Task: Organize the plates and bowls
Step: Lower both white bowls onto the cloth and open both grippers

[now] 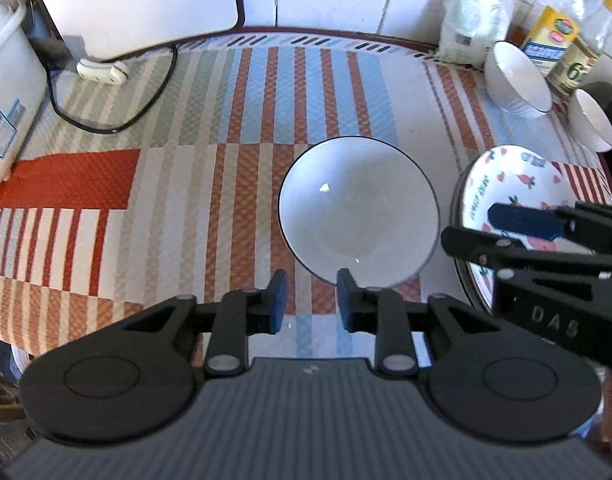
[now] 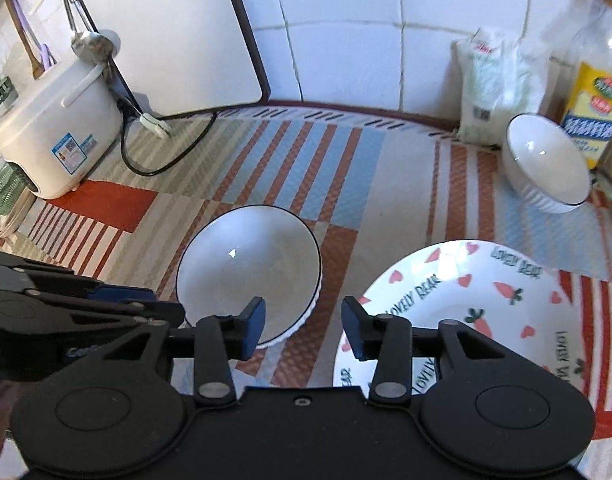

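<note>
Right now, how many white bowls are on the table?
3. A large bowl sits mid-table, one stands by the bottles at the back right, and a third is beside it, partly cut off. More may be hidden.

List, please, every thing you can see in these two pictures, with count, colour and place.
Round white ceramic bowl with dark rim: one, white, middle of the cloth, empty.
Smaller white ribbed bowls: two, white, far right by the bottles; the second nearer the edge.
White plate with carrot and heart print: one, white with red, right of the middle bowl.
Striped woven tablecloth: one, orange, blue, white, over the table.
White rice cooker: one, far left.
Black power cord: one, beside the cooker.
White bag: one, against the tiled wall.
Bottles: at least two, yellow labels, far right corner.
Left gripper: black, blue pads, open, empty.
Right gripper: same, open, empty.
</note>
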`<state>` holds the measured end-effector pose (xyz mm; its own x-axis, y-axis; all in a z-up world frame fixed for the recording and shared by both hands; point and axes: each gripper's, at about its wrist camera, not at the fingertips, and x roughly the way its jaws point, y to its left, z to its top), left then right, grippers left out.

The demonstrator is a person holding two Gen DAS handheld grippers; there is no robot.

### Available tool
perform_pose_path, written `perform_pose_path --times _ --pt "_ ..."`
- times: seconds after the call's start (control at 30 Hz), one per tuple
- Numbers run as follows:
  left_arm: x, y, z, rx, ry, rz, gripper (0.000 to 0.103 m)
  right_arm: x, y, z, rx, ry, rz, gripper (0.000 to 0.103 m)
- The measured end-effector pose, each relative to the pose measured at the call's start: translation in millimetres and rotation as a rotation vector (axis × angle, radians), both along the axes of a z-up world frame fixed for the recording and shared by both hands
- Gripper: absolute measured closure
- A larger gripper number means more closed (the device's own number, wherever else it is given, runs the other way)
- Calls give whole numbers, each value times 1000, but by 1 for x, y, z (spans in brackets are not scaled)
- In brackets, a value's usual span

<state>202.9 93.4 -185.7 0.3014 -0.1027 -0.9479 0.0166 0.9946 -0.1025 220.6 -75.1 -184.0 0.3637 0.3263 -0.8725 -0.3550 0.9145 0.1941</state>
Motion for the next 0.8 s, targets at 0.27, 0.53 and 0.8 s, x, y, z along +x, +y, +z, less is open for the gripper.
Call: perform_pose_path --times 0.27,0.53,0.8 --pt "-30 -5 38 3 -81 -56 62 -33 -14 37 -50 -108 -10 43" --pt "-44 -23 76 -16 -165 -96 53 -63 -38 76 -77 -196 -50 34" --pt "-39 -49 100 -24 -222 -137 46 -69 -63 99 -98 -269 -73 32"
